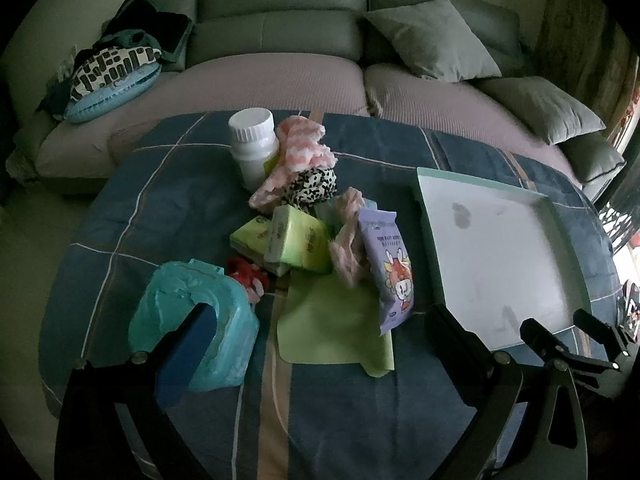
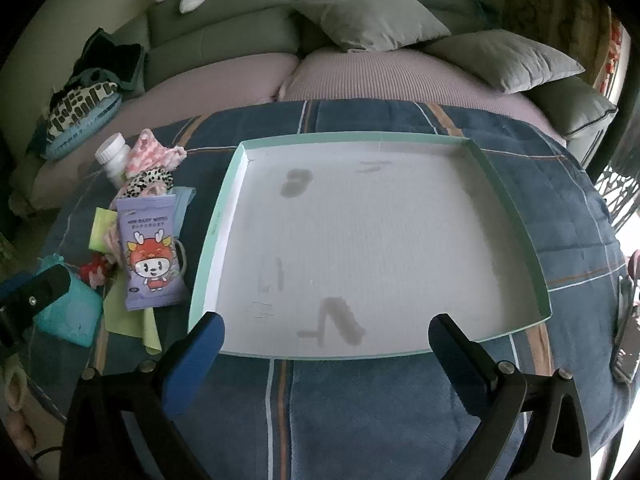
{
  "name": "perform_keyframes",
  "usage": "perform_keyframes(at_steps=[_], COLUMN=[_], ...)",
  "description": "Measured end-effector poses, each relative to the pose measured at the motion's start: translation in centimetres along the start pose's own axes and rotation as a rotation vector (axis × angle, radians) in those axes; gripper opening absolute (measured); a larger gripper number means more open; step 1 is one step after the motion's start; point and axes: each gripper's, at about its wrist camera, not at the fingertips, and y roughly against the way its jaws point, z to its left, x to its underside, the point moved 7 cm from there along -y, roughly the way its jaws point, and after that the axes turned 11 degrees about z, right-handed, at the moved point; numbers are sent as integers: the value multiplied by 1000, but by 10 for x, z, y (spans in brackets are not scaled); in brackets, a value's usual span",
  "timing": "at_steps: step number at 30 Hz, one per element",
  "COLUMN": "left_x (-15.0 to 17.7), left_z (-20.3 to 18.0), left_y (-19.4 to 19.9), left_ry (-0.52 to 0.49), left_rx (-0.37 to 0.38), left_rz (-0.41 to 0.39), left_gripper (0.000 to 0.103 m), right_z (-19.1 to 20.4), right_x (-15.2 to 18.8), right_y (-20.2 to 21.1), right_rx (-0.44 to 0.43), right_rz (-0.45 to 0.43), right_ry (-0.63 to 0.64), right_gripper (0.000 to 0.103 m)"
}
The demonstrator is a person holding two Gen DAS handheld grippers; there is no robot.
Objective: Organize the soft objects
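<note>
Two green tissue packs (image 1: pixel 294 240), one purple wipes pack (image 1: pixel 390 268) and one teal pack (image 1: pixel 196 320) crowd your worktop (image 1: pixel 352 408) left of one shallow tray (image 2: pixel 224 200). Your left hand-held gripper (image 1: pixel 320 320) and right hand-held gripper (image 2: pixel 326 330) both gape, released. The red item (image 1: pixel 246 276) stays half hidden.

Straight ahead of my right claw (image 2: pixel 326 340) it's wide open: the tray (image 2: pixel 516 216) has nothing in it, just a low rim to get over. Left side's the mess. My left claw (image 1: pixel 320 334) has the teal wipes pack (image 1: pixel 192 320) right against its left finger, and past the flat green cloth (image 1: pixel 332 320) there's a pile with the purple wipes pack (image 1: pixel 390 268) standing up and a white bottle (image 1: pixel 254 146) behind.
</note>
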Motion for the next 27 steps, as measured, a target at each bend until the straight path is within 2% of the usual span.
perform_keyframes(at_steps=[11,17,24,27], left_x=[-8,-38,-65,-71], left_z=[5,32,54,58], left_y=[6,18,19,11], left_ry=[23,164,250,270], left_rx=[40,119,87,87], left_rz=[3,-22,-36,-14], left_gripper=[103,103,103,103], right_z=[5,27,64,79], right_x=[-3,-34,-62,-69], right_y=[2,24,34,26], right_rx=[-23,-63,-117,-126], right_rz=[16,-40,-63,-34], right_ry=[-3,36,89,127], right_gripper=[103,103,103,103])
